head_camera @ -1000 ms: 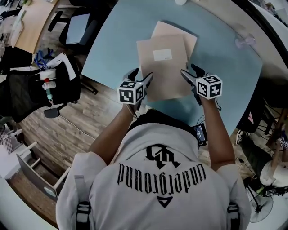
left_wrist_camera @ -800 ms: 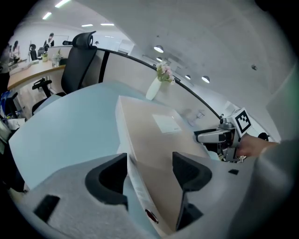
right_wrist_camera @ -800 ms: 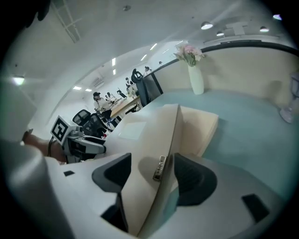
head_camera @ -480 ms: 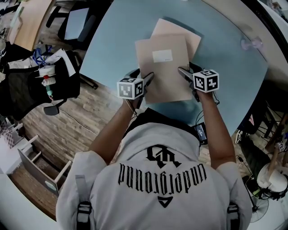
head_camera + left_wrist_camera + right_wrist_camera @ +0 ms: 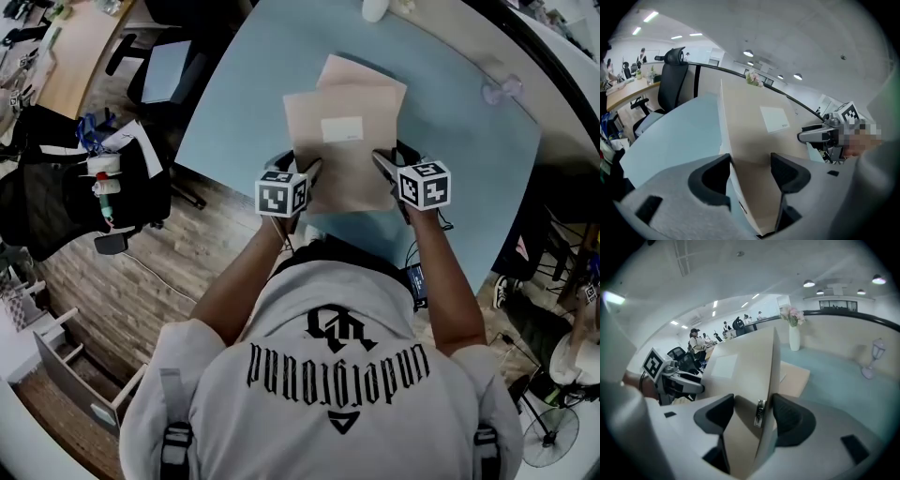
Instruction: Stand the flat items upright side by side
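Your left claw [image 5: 295, 165] and right claw [image 5: 392, 157] are closing around the side edges of the top folder [image 5: 342, 141], not yet clamped. The second folder [image 5: 361, 73] lies flat just beyond them. Nothing stands upright yet.

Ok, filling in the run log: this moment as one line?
left gripper: closing around top folder, left edge | right gripper: closing around its right edge | second folder: partly beneath | nothing upright yet
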A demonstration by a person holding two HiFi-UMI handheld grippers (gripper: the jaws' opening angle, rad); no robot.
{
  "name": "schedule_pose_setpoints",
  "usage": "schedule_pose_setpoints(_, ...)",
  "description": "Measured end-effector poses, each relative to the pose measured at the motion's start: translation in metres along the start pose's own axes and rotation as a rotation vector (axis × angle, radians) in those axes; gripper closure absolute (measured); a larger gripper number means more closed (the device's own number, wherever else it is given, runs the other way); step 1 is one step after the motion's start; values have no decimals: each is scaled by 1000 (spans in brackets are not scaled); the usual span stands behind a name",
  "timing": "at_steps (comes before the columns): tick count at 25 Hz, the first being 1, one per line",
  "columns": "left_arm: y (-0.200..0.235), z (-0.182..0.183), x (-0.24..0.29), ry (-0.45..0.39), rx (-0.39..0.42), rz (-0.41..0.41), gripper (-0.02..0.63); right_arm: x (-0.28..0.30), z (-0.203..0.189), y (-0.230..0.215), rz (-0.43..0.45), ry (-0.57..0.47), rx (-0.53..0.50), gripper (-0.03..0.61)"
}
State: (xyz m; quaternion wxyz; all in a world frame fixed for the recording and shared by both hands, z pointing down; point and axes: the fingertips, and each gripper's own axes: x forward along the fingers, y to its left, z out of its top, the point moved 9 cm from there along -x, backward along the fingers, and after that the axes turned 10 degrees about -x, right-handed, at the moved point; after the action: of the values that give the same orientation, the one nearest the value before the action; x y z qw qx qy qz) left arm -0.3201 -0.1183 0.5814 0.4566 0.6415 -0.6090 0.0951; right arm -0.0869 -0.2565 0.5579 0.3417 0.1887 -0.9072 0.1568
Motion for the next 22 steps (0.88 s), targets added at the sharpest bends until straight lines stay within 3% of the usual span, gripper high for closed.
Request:
schedule_pose_setpoints(9, -57, 11, -31, -90, 253, -87, 337, -90, -15, 41, -298, -150, -47, 319)
schedule_pose_setpoints(13, -95, 14, -37, -113, 328, -132, 345, -134, -29, 48, -404, -183, -48, 324)
schedule_pose_setpoints(22, -213, 25, 12, -125, 518, -249, 345, -228, -71, 3, -686, -243, -63, 327)
